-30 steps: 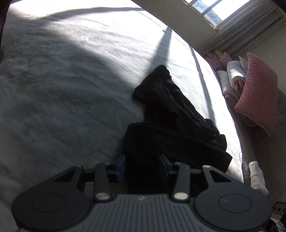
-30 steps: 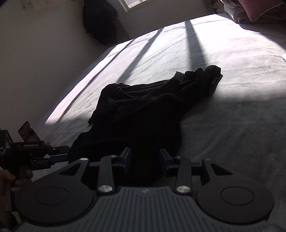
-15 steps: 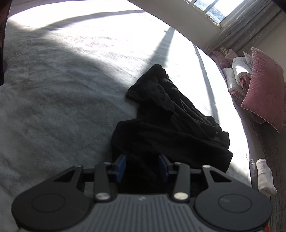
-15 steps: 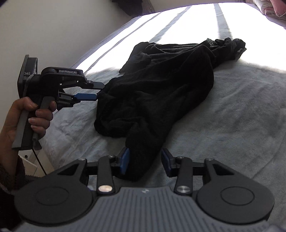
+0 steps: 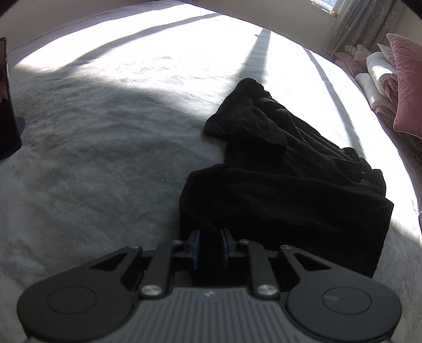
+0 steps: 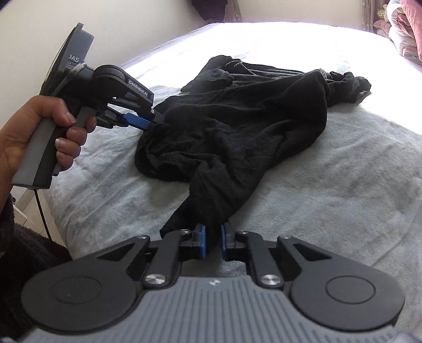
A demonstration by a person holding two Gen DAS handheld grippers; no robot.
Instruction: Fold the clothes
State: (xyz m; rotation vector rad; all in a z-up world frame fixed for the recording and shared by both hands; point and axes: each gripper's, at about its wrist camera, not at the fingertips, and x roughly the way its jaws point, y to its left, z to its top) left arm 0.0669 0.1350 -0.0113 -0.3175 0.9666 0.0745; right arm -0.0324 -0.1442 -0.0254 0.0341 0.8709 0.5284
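A crumpled black garment lies on a pale grey bed. My left gripper is shut on the garment's near edge, cloth bunched between its blue pads. In the right wrist view the left gripper, held by a hand, bites the garment's left edge. My right gripper is shut on a hemmed corner of the garment, which rises in a taut fold from the bed. The far end of the garment trails toward the sunlit part of the bed.
Pink and white pillows are piled at the head of the bed by a curtain. A dark upright object stands at the left edge. Dark clothing hangs by the far wall. The bed's left edge drops off beside the hand.
Both grippers have closed from open onto the garment's edges. The right gripper has drawn back and lifted its corner, and the left gripper now shows closer in the right wrist view.
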